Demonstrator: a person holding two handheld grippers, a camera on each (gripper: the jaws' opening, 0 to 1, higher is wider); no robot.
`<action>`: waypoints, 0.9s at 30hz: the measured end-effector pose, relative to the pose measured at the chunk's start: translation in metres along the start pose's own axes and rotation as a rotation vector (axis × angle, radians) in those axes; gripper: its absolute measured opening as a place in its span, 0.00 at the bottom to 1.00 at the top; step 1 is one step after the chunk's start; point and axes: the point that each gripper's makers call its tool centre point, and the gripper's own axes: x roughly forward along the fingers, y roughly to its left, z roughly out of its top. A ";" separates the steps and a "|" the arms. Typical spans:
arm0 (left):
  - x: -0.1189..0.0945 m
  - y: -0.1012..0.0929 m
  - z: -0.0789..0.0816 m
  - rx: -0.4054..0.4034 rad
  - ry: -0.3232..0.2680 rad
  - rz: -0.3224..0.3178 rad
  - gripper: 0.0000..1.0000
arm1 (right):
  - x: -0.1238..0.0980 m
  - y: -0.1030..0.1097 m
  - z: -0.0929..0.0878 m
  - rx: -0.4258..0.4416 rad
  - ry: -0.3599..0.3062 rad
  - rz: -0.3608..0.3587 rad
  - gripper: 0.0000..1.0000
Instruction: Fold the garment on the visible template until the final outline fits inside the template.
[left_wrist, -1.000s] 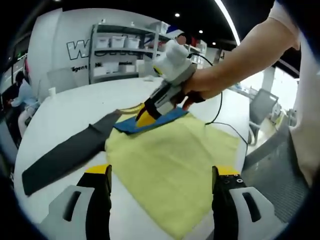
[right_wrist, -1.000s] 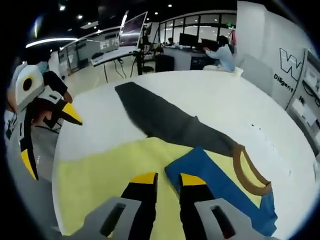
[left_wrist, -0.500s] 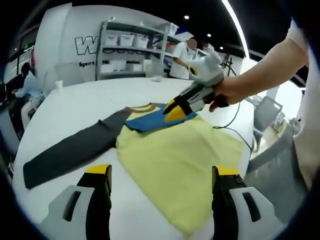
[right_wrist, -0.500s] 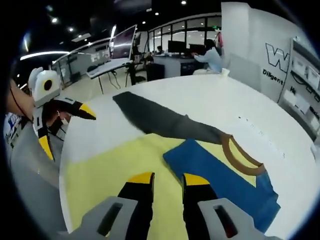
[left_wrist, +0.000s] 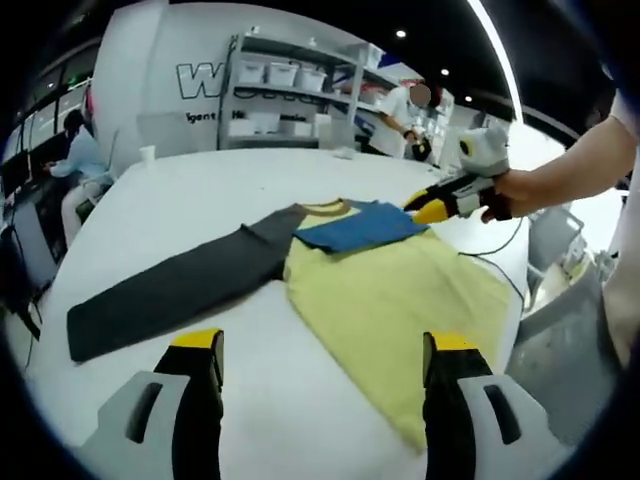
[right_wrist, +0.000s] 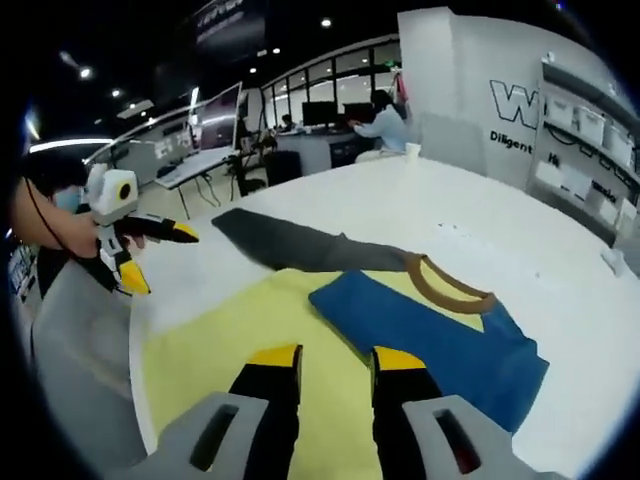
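left gripper view: left gripper (left_wrist: 318, 350) jaws spread wide, empty; garment (left_wrist: 400, 295) on white table (left_wrist: 200, 190), grey sleeve (left_wrist: 170, 295) running long toward left of yellow body | right gripper view: right gripper (right_wrist: 334, 362) jaws slightly parted, empty, over yellow body (right_wrist: 250, 340); blue sleeve (right_wrist: 430, 335) just ahead-right, nearer this gripper.

The left gripper (left_wrist: 318, 352) hovers with jaws spread wide; the right gripper (right_wrist: 325, 357), jaws nearly together and empty, is gripped by a person's hand (left_wrist: 510, 194), arm outstretched.
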 end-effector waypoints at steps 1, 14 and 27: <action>-0.001 0.004 0.000 -0.001 0.002 0.008 0.82 | -0.004 -0.002 -0.001 0.006 -0.007 -0.008 0.23; -0.018 0.073 -0.003 -0.151 -0.013 0.168 0.80 | -0.042 -0.010 -0.019 0.040 -0.060 -0.025 0.33; -0.035 0.137 -0.018 -0.282 -0.009 0.313 0.76 | -0.066 -0.010 -0.034 0.058 -0.084 0.000 0.42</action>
